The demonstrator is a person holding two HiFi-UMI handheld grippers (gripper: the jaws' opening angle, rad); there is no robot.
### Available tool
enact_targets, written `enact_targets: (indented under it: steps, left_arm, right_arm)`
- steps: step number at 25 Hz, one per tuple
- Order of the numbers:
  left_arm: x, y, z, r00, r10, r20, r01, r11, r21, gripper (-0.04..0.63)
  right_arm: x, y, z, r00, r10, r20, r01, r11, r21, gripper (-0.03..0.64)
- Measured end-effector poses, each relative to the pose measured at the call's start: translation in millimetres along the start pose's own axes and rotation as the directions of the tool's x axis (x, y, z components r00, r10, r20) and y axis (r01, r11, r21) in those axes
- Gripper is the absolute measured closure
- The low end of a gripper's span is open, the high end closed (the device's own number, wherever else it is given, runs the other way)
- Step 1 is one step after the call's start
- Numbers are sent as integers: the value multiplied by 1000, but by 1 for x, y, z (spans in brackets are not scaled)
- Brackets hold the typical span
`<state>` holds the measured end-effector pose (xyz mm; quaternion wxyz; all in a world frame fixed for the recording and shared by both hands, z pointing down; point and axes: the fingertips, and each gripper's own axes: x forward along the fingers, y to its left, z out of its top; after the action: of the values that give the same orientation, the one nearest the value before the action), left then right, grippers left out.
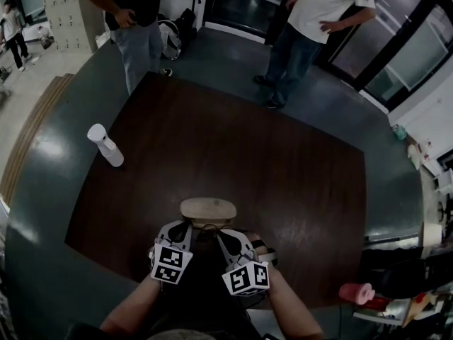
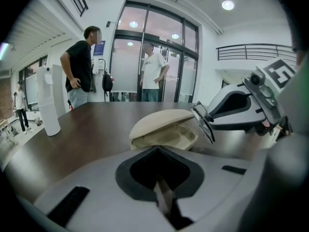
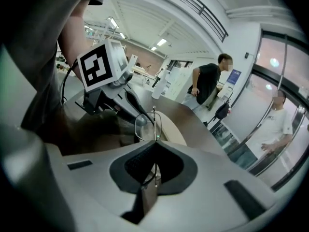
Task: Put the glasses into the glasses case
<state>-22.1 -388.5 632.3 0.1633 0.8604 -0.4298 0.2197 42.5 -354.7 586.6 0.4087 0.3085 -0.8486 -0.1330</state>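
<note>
A beige glasses case [image 1: 207, 209] lies open on the dark table [image 1: 283, 183], close to the near edge. In the left gripper view its lid [image 2: 161, 122] is raised over the tray. My right gripper [image 1: 221, 236] is shut on thin wire-framed glasses [image 3: 144, 122], holding them just above the case's [image 3: 175, 131] near side. The glasses [image 2: 207, 123] hang at the right gripper's tip [image 2: 227, 114] in the left gripper view. My left gripper [image 1: 188, 229] sits beside it, short of the case, shut with nothing in it.
A white spray bottle [image 1: 105, 144] stands at the table's left side. Two people [image 1: 138, 20] [image 1: 311, 27] stand beyond the far edge. Pink and red items [image 1: 356, 292] lie off the table at the lower right.
</note>
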Motion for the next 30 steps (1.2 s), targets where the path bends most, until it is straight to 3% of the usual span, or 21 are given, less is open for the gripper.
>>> enact_targets:
  steps: [10,17,30]
  left_arm:
    - [2,5,0,1000,-21,-11,21,1000,-21,592]
    - [3,6,0,999,-43,-10,43,999,-26,592]
    - [5,5,3,999,-50,-12,49,998,-36,592]
  right_arm:
    - [27,-5,-13,984,-5,-180,-27,983,-179,629]
    - [43,-18,-4,979,-67,-193,18,970,-243,629]
    - [77,-16,-5,973,-85,-214,17,953,-302,629]
